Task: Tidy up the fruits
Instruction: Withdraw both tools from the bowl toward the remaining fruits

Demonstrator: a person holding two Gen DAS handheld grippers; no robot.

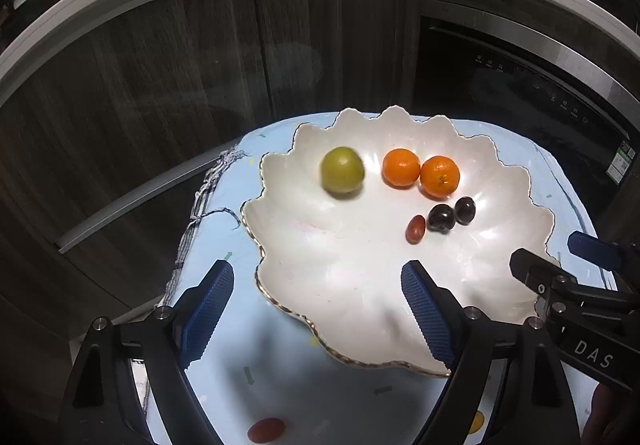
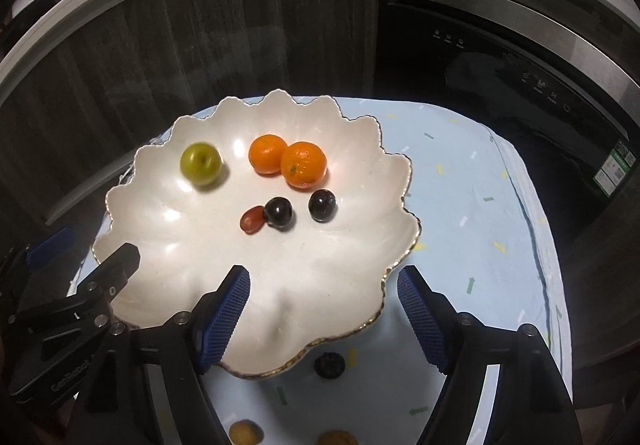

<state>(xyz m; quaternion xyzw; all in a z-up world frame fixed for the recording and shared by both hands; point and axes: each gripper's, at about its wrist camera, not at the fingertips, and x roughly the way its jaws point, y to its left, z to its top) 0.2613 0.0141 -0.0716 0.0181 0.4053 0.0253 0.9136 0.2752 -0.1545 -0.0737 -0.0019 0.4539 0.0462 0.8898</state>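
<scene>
A white scalloped plate [image 1: 340,285] [image 2: 320,257] with a gold rim lies on a light blue cloth. On it are a blurred green fruit [image 1: 342,169] [image 2: 201,164], two oranges [image 1: 401,167] [image 1: 439,176] touching each other, two dark grapes [image 1: 441,218] [image 1: 464,210] and a small red tomato [image 1: 415,229]. My left gripper [image 1: 318,273] [image 2: 86,249] stands open over the plate's near left rim, empty. Over the near right rim my right gripper [image 2: 323,275] [image 1: 550,251] is open too, with nothing between its fingers.
Off the plate on the cloth [image 2: 480,205] lie a red tomato [image 1: 266,430], a dark berry [image 2: 329,365] and two brownish fruits [image 2: 245,433] [image 2: 338,438]. Dark cabinet doors [image 1: 160,105] and a black appliance [image 2: 500,65] stand behind the table.
</scene>
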